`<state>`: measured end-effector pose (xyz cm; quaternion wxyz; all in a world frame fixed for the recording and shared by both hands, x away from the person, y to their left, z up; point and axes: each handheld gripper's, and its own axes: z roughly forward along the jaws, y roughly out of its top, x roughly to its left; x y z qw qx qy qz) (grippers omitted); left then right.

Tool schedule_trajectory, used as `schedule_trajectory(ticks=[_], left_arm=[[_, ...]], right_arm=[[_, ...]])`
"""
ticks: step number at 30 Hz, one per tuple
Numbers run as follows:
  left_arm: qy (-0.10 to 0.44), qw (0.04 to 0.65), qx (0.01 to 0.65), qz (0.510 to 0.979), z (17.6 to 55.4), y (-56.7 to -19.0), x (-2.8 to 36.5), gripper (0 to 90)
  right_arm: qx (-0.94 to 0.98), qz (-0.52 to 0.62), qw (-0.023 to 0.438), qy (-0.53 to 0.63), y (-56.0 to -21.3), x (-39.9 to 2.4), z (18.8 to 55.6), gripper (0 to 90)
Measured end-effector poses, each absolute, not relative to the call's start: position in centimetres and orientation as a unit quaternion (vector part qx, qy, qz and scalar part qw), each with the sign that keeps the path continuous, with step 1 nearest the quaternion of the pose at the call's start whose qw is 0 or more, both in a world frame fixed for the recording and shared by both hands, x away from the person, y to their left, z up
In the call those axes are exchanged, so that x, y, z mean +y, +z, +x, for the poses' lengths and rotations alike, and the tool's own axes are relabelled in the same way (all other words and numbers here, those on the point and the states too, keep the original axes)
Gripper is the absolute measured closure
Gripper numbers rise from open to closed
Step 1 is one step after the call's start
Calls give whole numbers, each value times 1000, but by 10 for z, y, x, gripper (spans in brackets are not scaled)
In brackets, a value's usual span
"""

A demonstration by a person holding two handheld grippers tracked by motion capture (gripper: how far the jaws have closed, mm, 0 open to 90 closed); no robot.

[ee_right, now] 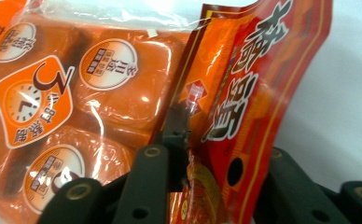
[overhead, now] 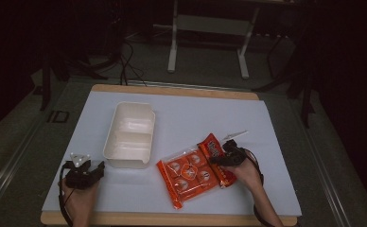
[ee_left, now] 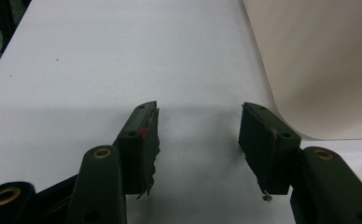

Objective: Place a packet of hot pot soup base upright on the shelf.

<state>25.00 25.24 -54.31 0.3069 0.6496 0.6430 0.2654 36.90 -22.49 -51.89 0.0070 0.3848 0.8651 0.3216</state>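
One white two-compartment tray (overhead: 129, 135) is found left of the middle of the tabletop (overhead: 181, 113), both compartments bare. Two snack packets are counted near the front edge, right of centre. One large clear-and-orange multipack (overhead: 186, 176) lies flat; six round-labelled portions are counted inside it in the high view. One narrow red packet (overhead: 215, 156) is set along the multipack's right side, touching or overlapping it. One thin white stick-like item (overhead: 236, 135) lies just behind the red packet; its kind cannot be told.

Two grippers are counted. The right gripper (overhead: 222, 160) is held at the red packet (ee_right: 244, 107), near the front right of the tabletop. In the right gripper view the packet is seen standing on edge between the two jaws, with the left jaw pressed against its face; the packet is judged to be grasped.

The left gripper (overhead: 96, 171) is held low at the front left corner, just beside the tray's near end. Its jaws are seen spread apart with bare tabletop between them; nothing is held.
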Motion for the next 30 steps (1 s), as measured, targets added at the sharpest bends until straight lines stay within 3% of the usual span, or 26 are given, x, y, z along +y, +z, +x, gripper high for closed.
schedule_trajectory(ticks=[5, 15, 30], left_arm=[[267, 304, 641, 652, 250, -543, 252, 474], [266, 305, 641, 652, 250, -543, 252, 469], [265, 304, 641, 652, 250, -543, 252, 469]], right_arm=[[876, 368, -4, 311, -519, -221, 370, 843], [874, 389, -12, 292, -516, -216, 372, 856], [880, 383, 28, 279, -511, -209, 364, 897]])
